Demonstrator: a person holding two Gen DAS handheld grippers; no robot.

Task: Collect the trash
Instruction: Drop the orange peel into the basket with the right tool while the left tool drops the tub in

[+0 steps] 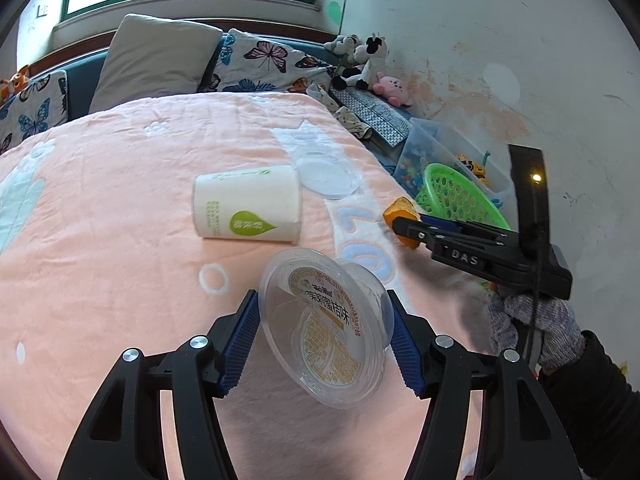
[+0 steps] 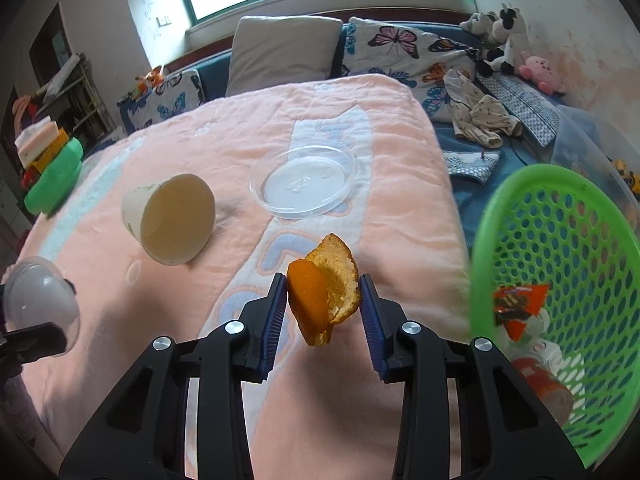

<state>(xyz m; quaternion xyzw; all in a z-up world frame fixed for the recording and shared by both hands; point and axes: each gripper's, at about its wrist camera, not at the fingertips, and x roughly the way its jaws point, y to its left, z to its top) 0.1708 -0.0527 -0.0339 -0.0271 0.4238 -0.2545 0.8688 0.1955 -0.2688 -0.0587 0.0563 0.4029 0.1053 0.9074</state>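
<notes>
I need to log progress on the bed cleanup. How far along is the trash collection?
Done: wrappers already lie in the green basket. In hand: the right gripper grips an orange peel, and the left gripper holds a clear plastic cup. Left on the blanket: a paper cup and a clear lid.

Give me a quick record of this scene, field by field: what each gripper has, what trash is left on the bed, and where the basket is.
left gripper: shut on clear plastic cup
right gripper: shut on orange peel
left on bed: paper cup on its side; clear lid lying flat
basket: green, right of the bed, already holds wrappers
blanket: pink
</notes>
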